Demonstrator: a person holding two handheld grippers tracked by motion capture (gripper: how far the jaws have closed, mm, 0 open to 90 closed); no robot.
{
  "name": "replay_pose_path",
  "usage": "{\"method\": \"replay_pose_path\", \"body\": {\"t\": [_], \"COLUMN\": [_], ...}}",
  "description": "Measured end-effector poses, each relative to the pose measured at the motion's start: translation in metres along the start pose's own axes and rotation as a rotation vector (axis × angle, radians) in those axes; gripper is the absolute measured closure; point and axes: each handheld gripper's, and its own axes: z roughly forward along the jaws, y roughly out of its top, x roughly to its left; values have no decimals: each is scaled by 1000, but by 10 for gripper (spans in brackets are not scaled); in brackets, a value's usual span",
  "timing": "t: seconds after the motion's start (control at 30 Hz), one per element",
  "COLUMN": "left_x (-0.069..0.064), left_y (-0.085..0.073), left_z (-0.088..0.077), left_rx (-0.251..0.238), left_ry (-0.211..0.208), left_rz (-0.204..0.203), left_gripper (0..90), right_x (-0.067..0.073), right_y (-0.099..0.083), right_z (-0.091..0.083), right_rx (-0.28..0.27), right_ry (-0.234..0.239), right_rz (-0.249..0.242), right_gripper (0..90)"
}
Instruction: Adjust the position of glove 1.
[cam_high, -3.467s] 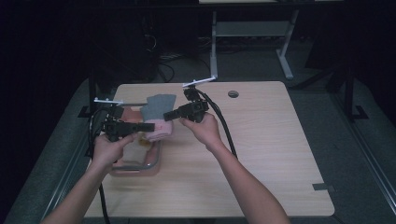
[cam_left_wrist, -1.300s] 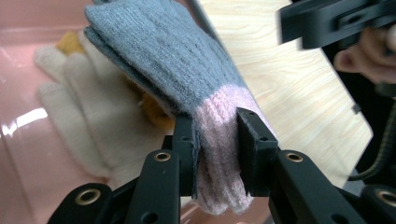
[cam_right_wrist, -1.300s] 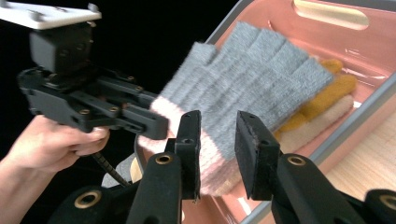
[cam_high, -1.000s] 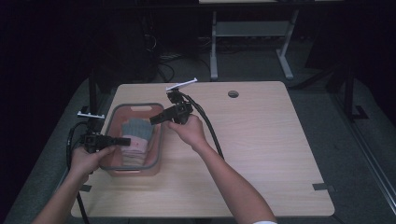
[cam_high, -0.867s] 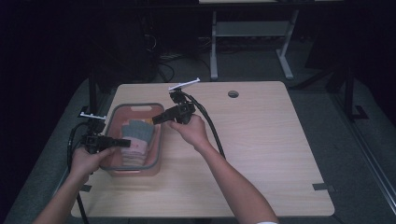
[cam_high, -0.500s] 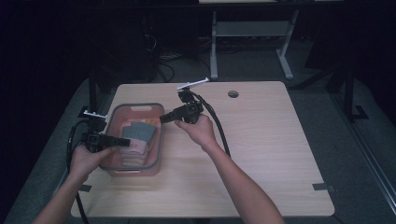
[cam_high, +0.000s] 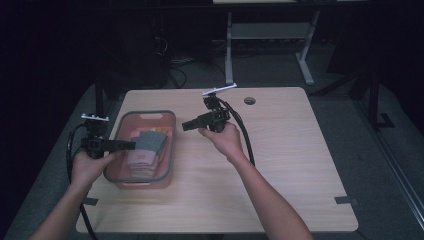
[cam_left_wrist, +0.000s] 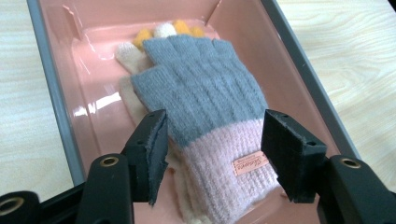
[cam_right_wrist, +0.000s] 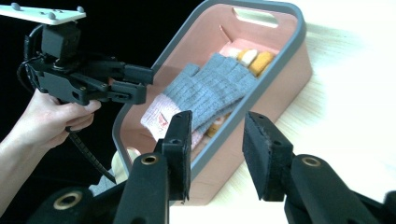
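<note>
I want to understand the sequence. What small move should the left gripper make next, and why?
Probably lift the left gripper up and back out of the pink bin. Its jaws have just been opening and stand clear on both sides of the grey and pink glove, which lies flat in the bin on a cream glove.

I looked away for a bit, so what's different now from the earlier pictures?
The grey and pink glove, held up between both grippers before, now lies in the pink bin on a cream glove. The left gripper has just been opening, its pads clear of the glove. The right gripper drew away to the right, empty, jaws opening. The bin and the table stayed put.
</note>
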Motion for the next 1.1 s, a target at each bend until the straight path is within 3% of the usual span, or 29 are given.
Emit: {"method": "replay_pose_path", "body": {"t": [0.17, 0.4, 0.53, 0.83, 1.1], "left_x": [-6, -25, -33, -47, -67], "left_y": [5, 12, 16, 22, 28], "left_z": [-3, -7, -5, -1, 6], "left_rx": [-17, -68, -85, -83, -86], "left_ry": [-1, -22, -31, -54, -100], "left_rz": [21, 63, 63, 102, 129], "left_gripper": [402, 376, 363, 354, 343], "right_x": [-7, -18, -23, -37, -43], "right_y": [-6, -19, -24, -36, -43], "right_z": [-10, -26, -34, -52, -67], "right_rx": [-7, -23, -24, -42, -57], "right_ry": [-15, -31, -46, -75, -86], "right_rz": [19, 49, 60, 83, 93], "right_gripper": [603, 577, 567, 548, 528]}}
